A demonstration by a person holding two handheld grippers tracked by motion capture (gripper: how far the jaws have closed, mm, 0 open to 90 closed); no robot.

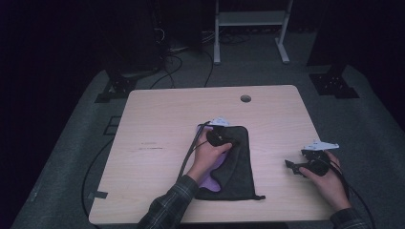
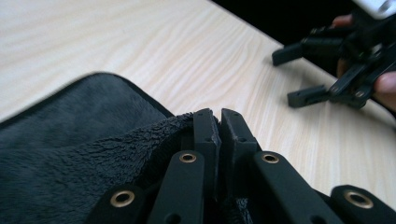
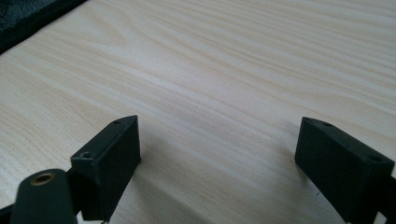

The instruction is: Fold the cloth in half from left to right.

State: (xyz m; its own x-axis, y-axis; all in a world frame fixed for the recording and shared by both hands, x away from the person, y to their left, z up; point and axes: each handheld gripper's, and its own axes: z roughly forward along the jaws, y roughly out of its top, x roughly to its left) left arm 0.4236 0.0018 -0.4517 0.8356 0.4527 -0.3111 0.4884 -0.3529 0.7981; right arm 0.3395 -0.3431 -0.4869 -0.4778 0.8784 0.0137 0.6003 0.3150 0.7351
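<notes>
Dark grey fleece cloth [image 1: 239,167] lies near the middle of our light wooden table [image 1: 157,124], with a purple layer [image 1: 210,180] showing under our left hand [image 1: 206,157]. Our left gripper [image 2: 219,122] has its jaws clamped on the cloth's folded edge. Our right gripper [image 3: 217,158], well apart on bare wood, stands wide open with nothing between its jaws.

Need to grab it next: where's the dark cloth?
In the high view the dark cloth lies mid-table, pinched by the left gripper, left of the right gripper.
</notes>
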